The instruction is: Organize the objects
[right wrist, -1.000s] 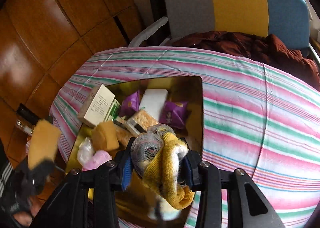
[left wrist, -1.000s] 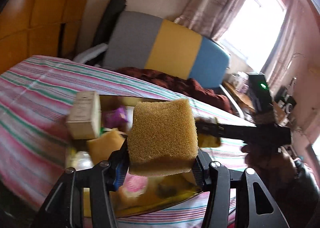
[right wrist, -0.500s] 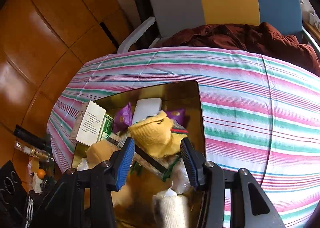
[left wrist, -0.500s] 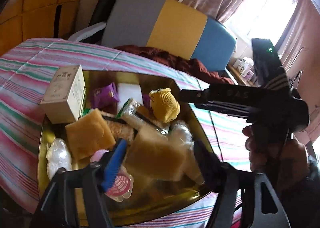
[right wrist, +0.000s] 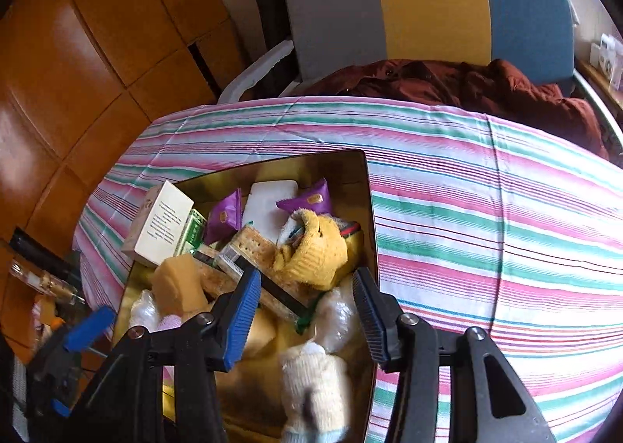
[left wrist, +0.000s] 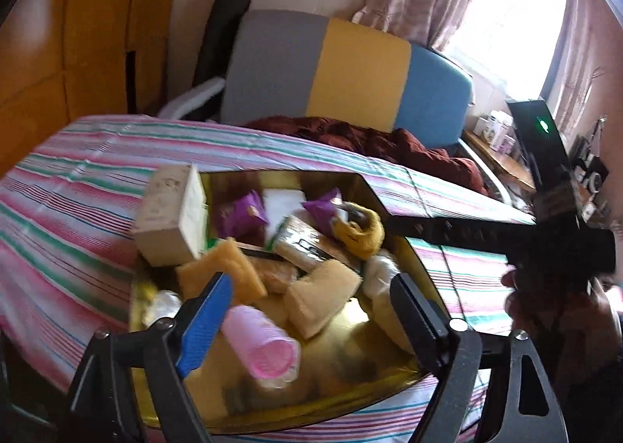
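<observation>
A gold metal tray (left wrist: 393, 225) (right wrist: 368, 186) sits on the striped cloth, piled with objects. In it lie a beige sponge block (left wrist: 323, 297), an orange sponge (left wrist: 222, 268), a yellow knit sock bundle (left wrist: 360, 231) (right wrist: 317, 248), a pink hair roller (left wrist: 264, 345), a white carton (left wrist: 171, 215) (right wrist: 161, 223), purple sachets (left wrist: 241, 211) and a cracker pack (right wrist: 253, 248). My left gripper (left wrist: 311, 316) is open and empty above the tray's near part. My right gripper (right wrist: 305, 306) is open and empty above the tray, just behind the sock bundle.
The striped tablecloth (right wrist: 486, 209) covers the table right of and behind the tray. A grey, yellow and blue chair (right wrist: 428, 3) with a dark red garment (right wrist: 467, 85) stands behind. A wooden wall (right wrist: 78, 53) is at left. The right gripper's body (left wrist: 506, 236) crosses the left wrist view.
My left gripper let go of the beige sponge block and my right gripper let go of the yellow sock bundle; both now lie in the tray. Both grippers opened and drew back.
</observation>
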Demonstrator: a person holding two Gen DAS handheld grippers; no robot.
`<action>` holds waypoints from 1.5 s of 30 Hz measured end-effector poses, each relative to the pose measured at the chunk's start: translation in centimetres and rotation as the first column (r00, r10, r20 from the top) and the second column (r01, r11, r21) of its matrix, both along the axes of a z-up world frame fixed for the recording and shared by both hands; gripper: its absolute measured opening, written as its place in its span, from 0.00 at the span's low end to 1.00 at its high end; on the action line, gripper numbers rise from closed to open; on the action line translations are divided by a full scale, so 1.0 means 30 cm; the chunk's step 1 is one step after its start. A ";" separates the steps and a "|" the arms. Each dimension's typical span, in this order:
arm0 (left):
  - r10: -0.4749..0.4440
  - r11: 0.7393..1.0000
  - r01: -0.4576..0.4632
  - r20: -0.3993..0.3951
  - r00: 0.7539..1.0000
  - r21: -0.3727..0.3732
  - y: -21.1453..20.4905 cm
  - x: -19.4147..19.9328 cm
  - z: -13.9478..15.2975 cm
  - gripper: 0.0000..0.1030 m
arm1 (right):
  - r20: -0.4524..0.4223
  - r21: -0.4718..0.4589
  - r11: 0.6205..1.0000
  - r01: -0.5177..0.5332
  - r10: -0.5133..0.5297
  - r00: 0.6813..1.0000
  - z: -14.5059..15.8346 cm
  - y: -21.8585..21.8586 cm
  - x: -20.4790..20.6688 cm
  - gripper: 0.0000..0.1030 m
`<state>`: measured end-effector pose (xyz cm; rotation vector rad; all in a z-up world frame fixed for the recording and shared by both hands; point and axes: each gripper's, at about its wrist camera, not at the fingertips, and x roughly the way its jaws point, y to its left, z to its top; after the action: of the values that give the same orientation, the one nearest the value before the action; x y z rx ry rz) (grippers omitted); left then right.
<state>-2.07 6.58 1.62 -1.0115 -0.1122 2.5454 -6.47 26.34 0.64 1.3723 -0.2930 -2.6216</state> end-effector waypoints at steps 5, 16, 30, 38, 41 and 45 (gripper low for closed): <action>0.074 0.995 -0.078 -0.058 0.996 -0.059 -0.044 0.021 0.023 0.97 | -0.027 0.074 0.997 -0.013 0.015 1.000 -0.005 -0.039 0.085 0.49; 0.174 0.981 -0.177 -0.052 0.983 -0.075 -0.107 0.037 0.032 1.00 | -0.153 0.239 0.966 0.100 -0.064 0.986 0.006 -0.091 0.274 0.59; 0.314 0.941 -0.319 -0.057 0.948 -0.111 -0.190 0.094 0.008 1.00 | -0.286 0.279 0.941 0.194 -0.111 0.952 0.057 -0.122 0.318 0.69; 0.311 0.942 -0.319 -0.085 0.947 -0.103 -0.159 0.116 0.020 1.00 | -0.266 0.246 0.951 0.186 -0.118 0.957 0.048 -0.113 0.316 0.69; 0.301 0.946 -0.308 -0.083 0.950 -0.101 -0.153 0.116 0.019 1.00 | -0.260 0.246 0.953 0.178 -0.112 0.959 0.044 -0.121 0.316 0.69; 0.303 0.946 -0.310 -0.081 0.949 -0.096 -0.155 0.111 0.017 1.00 | -0.253 0.250 0.953 0.170 -0.105 0.962 0.038 -0.128 0.312 0.69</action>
<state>1.26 1.94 2.13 -1.0177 -0.1245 2.8926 2.89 22.49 1.79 1.1249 0.0031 -2.9980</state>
